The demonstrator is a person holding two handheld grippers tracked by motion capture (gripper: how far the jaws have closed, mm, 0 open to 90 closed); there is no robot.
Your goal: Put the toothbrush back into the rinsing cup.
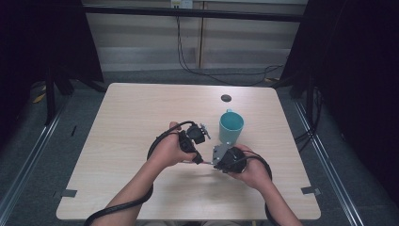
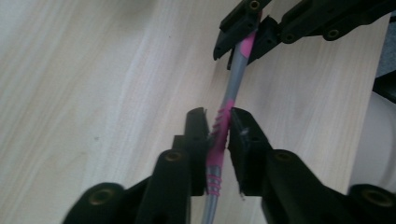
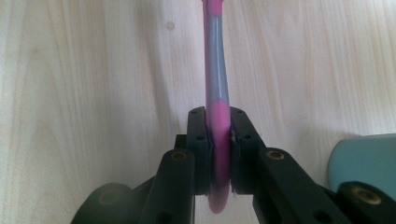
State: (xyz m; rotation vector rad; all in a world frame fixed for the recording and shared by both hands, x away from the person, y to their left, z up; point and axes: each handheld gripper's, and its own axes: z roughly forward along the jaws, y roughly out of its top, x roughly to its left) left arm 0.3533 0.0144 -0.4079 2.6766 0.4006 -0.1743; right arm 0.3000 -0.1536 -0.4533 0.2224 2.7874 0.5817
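A person holds a toothbrush (image 2: 232, 86) between two grippers over the table (image 1: 127, 113), a little nearer its near edge than its far one and just right of centre. The right gripper (image 3: 218, 122) is clenched on the pink end of the handle, its pads pressed flat against both sides. The left gripper (image 2: 218, 123) stands around the ribbed pink part of the same handle; its left pad touches the ribs, but the other pad shows a thin gap, so the hold looks slack. In the left gripper view the right gripper (image 2: 243, 42) bites the grey-and-pink shaft further up.

A teal cup (image 1: 231, 126) stands upright on the table just beyond the grippers, toward the far right corner, apart from the toothbrush. Its inside appears bare. A small dark disc (image 1: 226, 98) lies near the far edge.
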